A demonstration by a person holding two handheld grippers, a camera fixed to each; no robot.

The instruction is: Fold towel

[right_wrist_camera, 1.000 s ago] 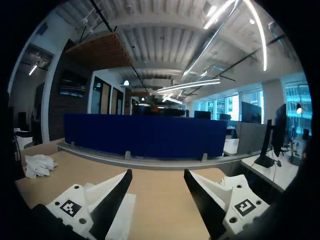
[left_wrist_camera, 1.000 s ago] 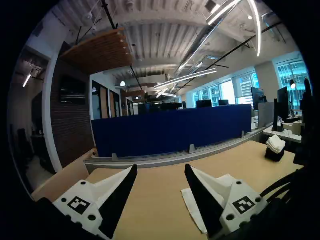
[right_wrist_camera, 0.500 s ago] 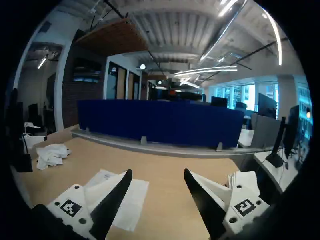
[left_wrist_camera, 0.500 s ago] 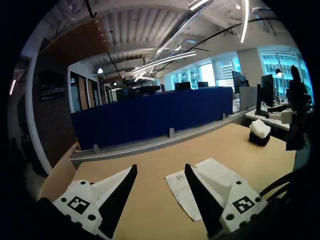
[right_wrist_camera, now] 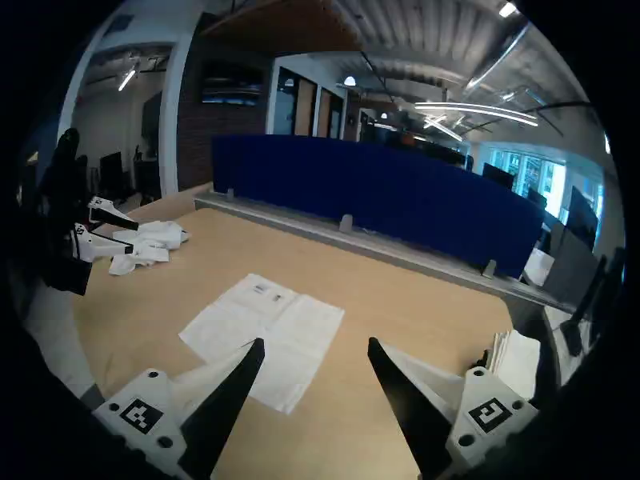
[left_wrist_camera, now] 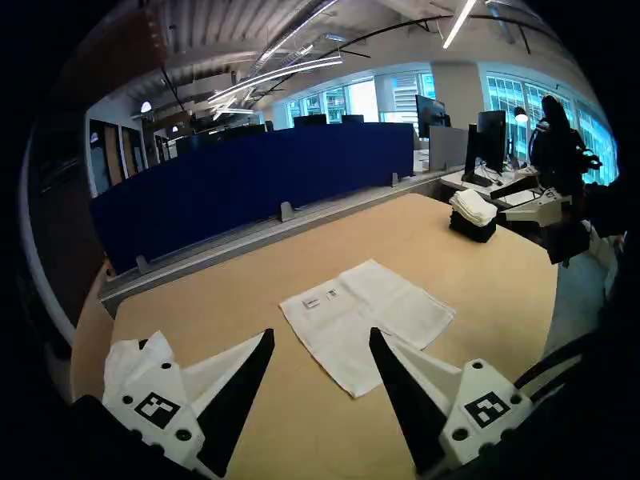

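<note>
Both grippers spread above the flat towel, first fold not yet begun

The left gripper (left_wrist_camera: 316, 388) and the right gripper (right_wrist_camera: 312, 392) have their fingers wide apart and hold nothing. Just ahead of both, the white towel (left_wrist_camera: 364, 320) lies open on the table (left_wrist_camera: 240, 276). This looks like the approach. Next, each gripper should drop to a near corner, pinch it and carry it across to the far edge.

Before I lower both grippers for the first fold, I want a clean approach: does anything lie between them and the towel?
Nothing visible does. The towel lies flat on bare table just ahead of the open left gripper and right gripper; the crumpled cloth and the folded stack sit off to the sides.
</note>
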